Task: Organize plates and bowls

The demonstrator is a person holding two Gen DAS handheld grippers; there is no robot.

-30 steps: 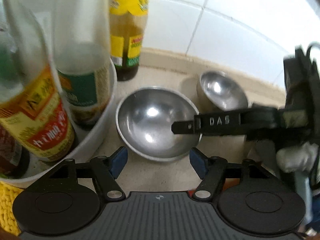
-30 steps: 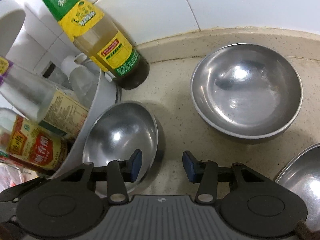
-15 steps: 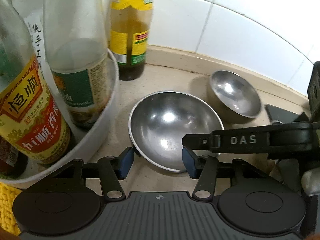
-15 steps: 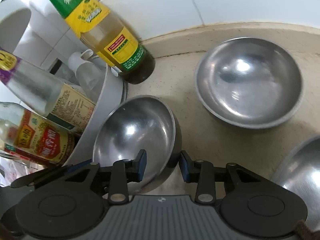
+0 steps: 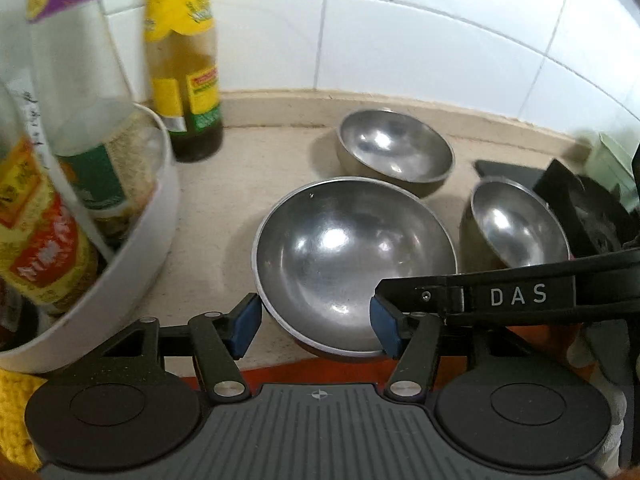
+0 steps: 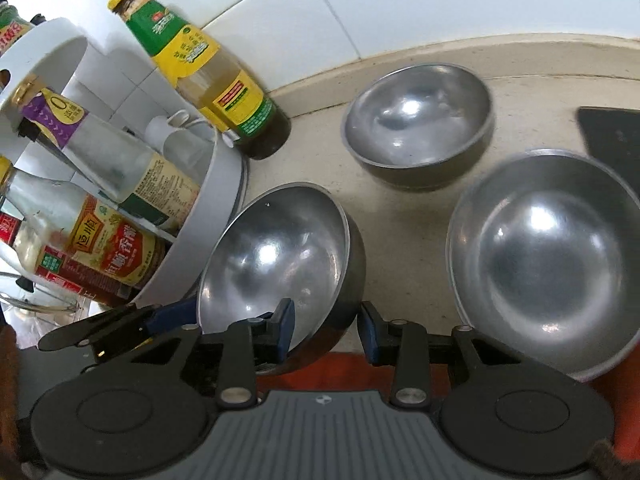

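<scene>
Steel bowl (image 6: 280,256), tilted near worktop's front edge beside white rack (image 6: 208,240), rim clenched in right gripper (image 6: 326,332); left gripper (image 5: 316,326) parted, astride near rim. Risk: slipping from thin-rim pinch, clattering onto neighbouring bowls (image 6: 548,252).

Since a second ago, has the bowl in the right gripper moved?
Yes. The gripped bowl has slid away from the green-capped bottle and the white bottle rack, toward the counter's near edge, tilted in the right gripper.
</scene>
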